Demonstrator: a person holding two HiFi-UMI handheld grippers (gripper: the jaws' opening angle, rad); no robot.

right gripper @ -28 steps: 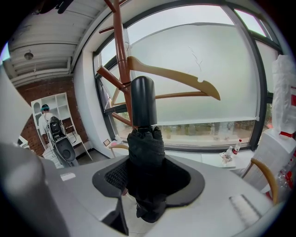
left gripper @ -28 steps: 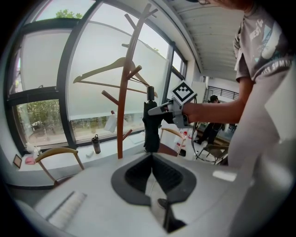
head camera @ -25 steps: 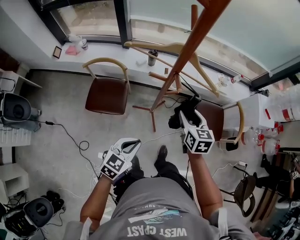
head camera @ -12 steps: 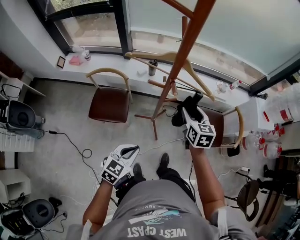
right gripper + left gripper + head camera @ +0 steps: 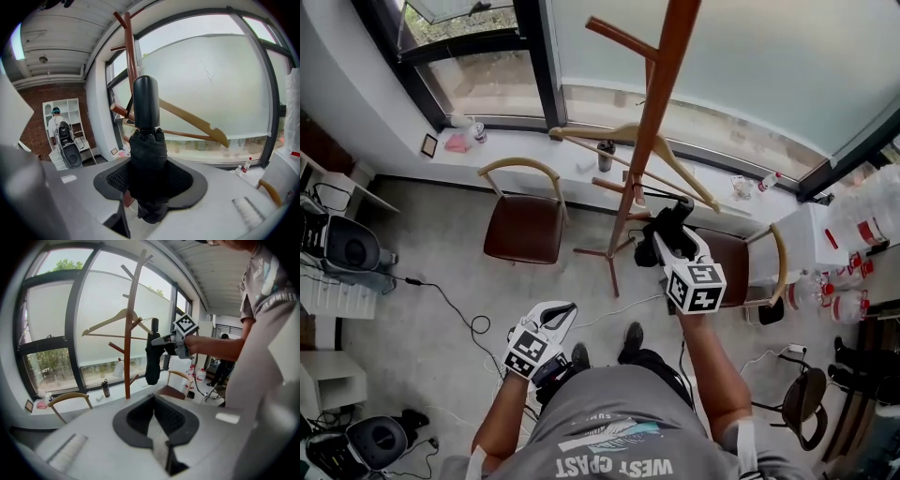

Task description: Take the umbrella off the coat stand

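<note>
A brown wooden coat stand (image 5: 652,112) rises in front of the window, with a pale wooden hanger (image 5: 630,139) on one of its pegs. My right gripper (image 5: 667,232) is shut on a folded black umbrella (image 5: 662,229) just right of the pole. In the right gripper view the umbrella (image 5: 148,154) stands upright between the pads of the right gripper (image 5: 147,174), its black handle (image 5: 146,101) on top. In the left gripper view the umbrella (image 5: 152,363) hangs close beside the stand (image 5: 132,338); whether it touches a peg I cannot tell. My left gripper (image 5: 556,314) is low and shut on nothing.
Two wooden chairs (image 5: 525,225) (image 5: 741,255) flank the stand's feet. A dark bottle (image 5: 605,155) stands on the window sill. Cables (image 5: 459,309) trail across the floor, with machines (image 5: 352,248) at the left and plastic bottles (image 5: 825,300) at the right. A person (image 5: 56,121) stands far off.
My right gripper has risen with the umbrella beside the pole. The left gripper has lifted slightly and stays shut.
</note>
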